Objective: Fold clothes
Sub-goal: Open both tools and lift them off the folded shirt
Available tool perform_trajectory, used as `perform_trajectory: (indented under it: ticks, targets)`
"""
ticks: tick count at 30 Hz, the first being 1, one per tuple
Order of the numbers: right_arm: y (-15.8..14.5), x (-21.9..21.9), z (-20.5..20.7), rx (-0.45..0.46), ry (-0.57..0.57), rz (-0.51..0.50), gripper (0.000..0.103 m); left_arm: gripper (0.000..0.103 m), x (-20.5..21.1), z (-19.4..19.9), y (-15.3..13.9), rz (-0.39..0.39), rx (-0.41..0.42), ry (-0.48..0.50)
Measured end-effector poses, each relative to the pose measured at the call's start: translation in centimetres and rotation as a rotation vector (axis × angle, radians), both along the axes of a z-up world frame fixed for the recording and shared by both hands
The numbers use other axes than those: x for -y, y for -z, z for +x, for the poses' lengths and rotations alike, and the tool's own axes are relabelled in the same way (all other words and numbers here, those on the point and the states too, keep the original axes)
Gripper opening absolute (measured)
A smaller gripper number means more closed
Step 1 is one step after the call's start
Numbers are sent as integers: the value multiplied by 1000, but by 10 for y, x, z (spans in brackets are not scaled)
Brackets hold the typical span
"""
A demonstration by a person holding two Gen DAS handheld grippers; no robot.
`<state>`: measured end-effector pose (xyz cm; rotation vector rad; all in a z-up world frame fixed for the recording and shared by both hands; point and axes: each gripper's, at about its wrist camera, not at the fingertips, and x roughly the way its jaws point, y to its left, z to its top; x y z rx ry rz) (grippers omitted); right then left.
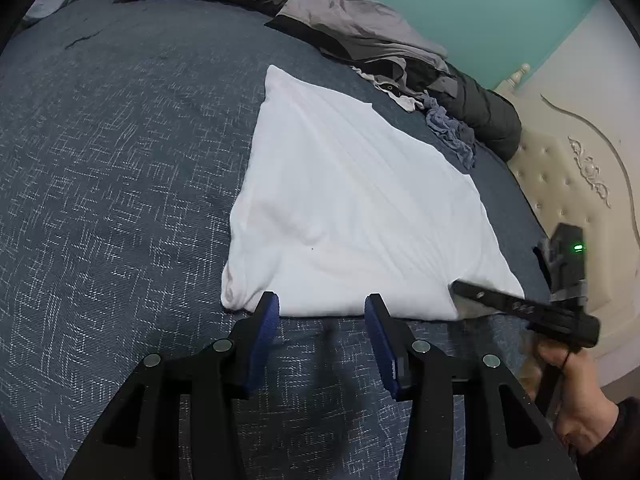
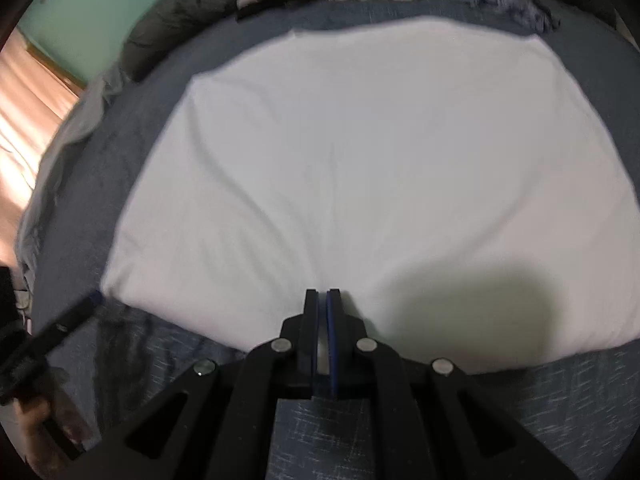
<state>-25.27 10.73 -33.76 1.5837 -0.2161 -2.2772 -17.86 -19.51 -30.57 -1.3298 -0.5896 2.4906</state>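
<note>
A white garment [image 1: 340,208] lies folded flat on the blue patterned bedcover [image 1: 120,160]. My left gripper [image 1: 322,300] stands open at the garment's near edge, close to its left corner, with only bedcover between the blue pads. My right gripper [image 2: 322,292] is shut on the near edge of the white garment [image 2: 360,160], and a sliver of white cloth shows between its pads. In the left wrist view the right gripper [image 1: 456,286] reaches the garment's near right corner, held by a hand [image 1: 580,400]. The left gripper [image 2: 94,298] shows blurred at the garment's left corner in the right wrist view.
A heap of grey, dark and blue clothes [image 1: 360,32] lies along the far side of the bed, against a teal wall. A cream tufted headboard [image 1: 568,184] borders the bed on the right. A pinkish curtain [image 2: 28,120] hangs at the left.
</note>
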Motion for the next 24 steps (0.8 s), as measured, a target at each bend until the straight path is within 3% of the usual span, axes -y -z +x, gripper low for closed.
perform_trajectory:
  ticks: [7,18,24]
  targets:
    - [-6,-6,7,-31,0,-3,5,49,0,0,0,-1,-1,2]
    - [-2,12,-63,-11,39,21,5,49,2,0,1,7,3,5]
    - [-15,21,-111,-36,22,90,5,49,3,-2,2,15,9,10]
